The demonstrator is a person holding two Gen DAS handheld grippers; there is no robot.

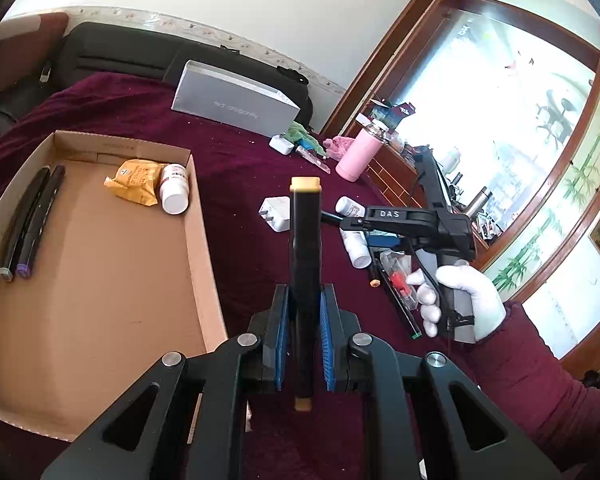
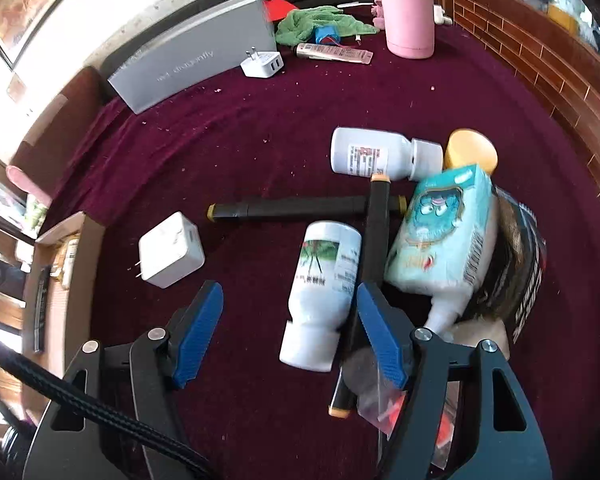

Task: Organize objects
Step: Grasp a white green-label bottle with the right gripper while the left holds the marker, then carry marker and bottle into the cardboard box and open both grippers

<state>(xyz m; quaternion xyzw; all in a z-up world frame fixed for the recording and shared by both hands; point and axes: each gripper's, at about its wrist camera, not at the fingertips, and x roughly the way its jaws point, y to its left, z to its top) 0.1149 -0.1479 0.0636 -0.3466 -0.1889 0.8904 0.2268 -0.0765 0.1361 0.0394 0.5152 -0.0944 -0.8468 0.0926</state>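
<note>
Left wrist view shows the cardboard box (image 1: 100, 264) lying open on the maroon cloth (image 1: 236, 160), already holding two markers (image 1: 32, 220), a yellow packet (image 1: 134, 180) and a white bottle (image 1: 175, 190) along its far and left sides. Just right of the box, above the cloth, the left gripper (image 1: 304, 316) is clamped on a black marker (image 1: 305, 248), pinched near its lower end. Its long axis runs straight away from the camera, orange-capped tip pointing forward. With so much length beyond the pads, it could pivot or slip during the swing over the box wall, or clip that wall. Further right of the box, the right gripper (image 2: 290, 320) hangs spread wide and empty over a white bottle with green label (image 2: 324, 292); closing there could nudge the crossed markers (image 2: 300, 208) touching it.
</note>
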